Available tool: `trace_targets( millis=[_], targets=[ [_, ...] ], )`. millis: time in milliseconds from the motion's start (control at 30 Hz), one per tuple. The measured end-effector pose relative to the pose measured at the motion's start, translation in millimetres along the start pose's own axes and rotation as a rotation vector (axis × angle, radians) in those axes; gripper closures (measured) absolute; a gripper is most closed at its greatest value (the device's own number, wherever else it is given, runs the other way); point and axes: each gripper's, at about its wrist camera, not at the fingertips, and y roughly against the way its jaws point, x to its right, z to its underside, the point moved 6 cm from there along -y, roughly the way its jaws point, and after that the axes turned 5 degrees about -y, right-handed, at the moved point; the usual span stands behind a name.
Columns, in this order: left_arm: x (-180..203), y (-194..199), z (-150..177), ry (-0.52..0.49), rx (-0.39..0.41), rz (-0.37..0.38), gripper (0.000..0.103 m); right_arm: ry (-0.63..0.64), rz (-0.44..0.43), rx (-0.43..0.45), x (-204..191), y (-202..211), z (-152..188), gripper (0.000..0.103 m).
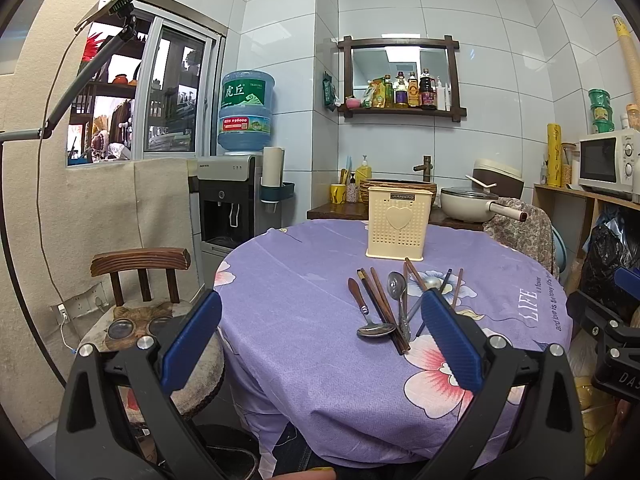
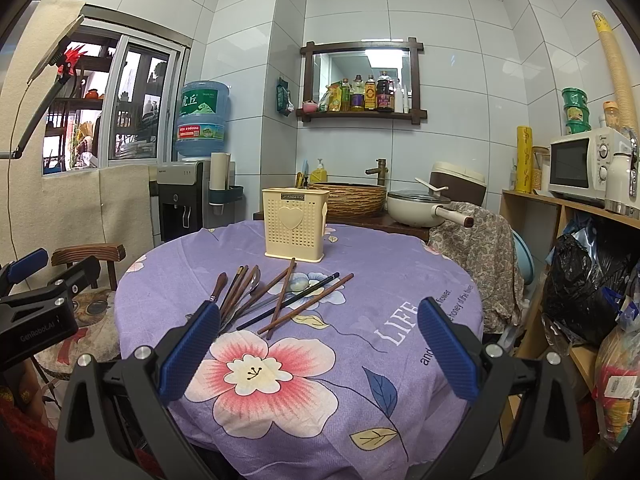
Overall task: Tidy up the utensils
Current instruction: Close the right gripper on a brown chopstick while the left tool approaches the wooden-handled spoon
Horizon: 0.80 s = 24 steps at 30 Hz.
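Nothing sorted yet, as I judge it. Both my left gripper (image 1: pixel 320 320) and right gripper (image 2: pixel 320 324) are spread wide, holding nothing, hovering short of the pile. Spoons (image 1: pixel 396 286) and chopsticks (image 2: pixel 304 306) lie loose on the purple tablecloth (image 2: pixel 360 360). The cream holder (image 2: pixel 294 224) stands just behind them; I see nothing sticking out of it. All pieces remain.

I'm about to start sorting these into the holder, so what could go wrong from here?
1. The chopsticks and spoons lie crossed in one pile, so lifting one may drag others.
2. The utensil holder looks light and might tip when nudged.
3. Both grippers, left and right, are open and may snag the tablecloth.
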Motion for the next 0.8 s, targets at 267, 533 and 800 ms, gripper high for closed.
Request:
trace_targets(
  millis=[267,533,800],
  targets=[
    [0,0,0,-0.001,-0.001,0.000,0.005,0.000,0.000,-0.002,0,-1,2,0.006],
    [4,-36,12,-0.024,-0.151,0.051,0.004,-0.031,-0.034,-0.119,5,-34,11,0.006],
    [-2,-144,32,-0.011,-0.458,0.145,0.005,-0.097,-0.124,-0.418,20,-130,23,0.006]
  ],
)
